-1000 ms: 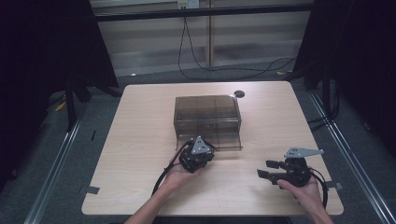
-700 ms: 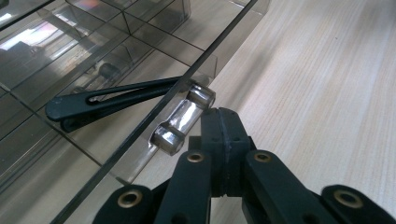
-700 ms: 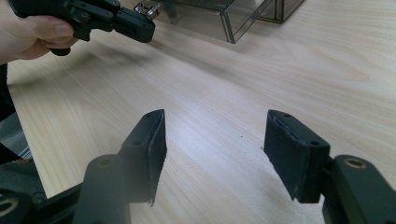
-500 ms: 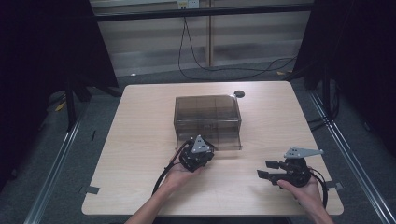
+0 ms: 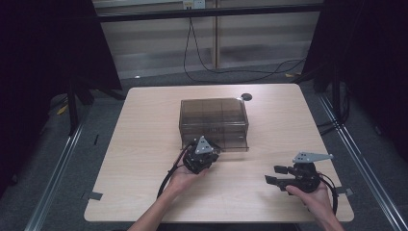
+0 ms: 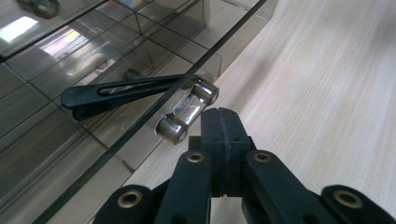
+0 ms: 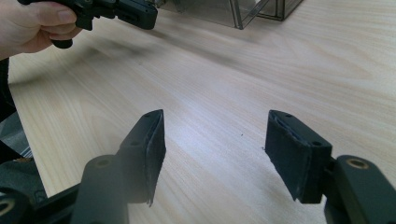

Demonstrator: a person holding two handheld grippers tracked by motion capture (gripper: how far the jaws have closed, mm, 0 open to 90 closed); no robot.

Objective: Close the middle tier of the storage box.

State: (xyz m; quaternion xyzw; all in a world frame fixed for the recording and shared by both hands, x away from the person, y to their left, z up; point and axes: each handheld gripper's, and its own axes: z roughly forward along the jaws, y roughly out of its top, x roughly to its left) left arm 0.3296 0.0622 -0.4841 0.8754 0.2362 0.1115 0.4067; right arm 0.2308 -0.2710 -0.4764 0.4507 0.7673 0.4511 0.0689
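Note:
A smoky see-through box (image 5: 214,115) with inner compartments stands at the middle of the wooden table (image 5: 144,144). My left gripper (image 5: 212,150) is at the box's front edge, shut with nothing between its jaws. In the left gripper view its tips (image 6: 223,116) sit right by a clear roller latch (image 6: 187,111) with metal ends on the lid's edge; I cannot tell if they touch. A black slotted strip (image 6: 116,93) lies behind the lid. My right gripper (image 5: 273,174) hovers at the near right, open; its jaws (image 7: 215,126) have just been opening, bare wood between them.
A small black round disc (image 5: 247,96) lies on the table behind the box. Tape tabs (image 5: 93,196) mark the near table edge. Cables (image 5: 231,72) run over the floor past the far edge. The other hand (image 7: 32,23) shows in the right gripper view.

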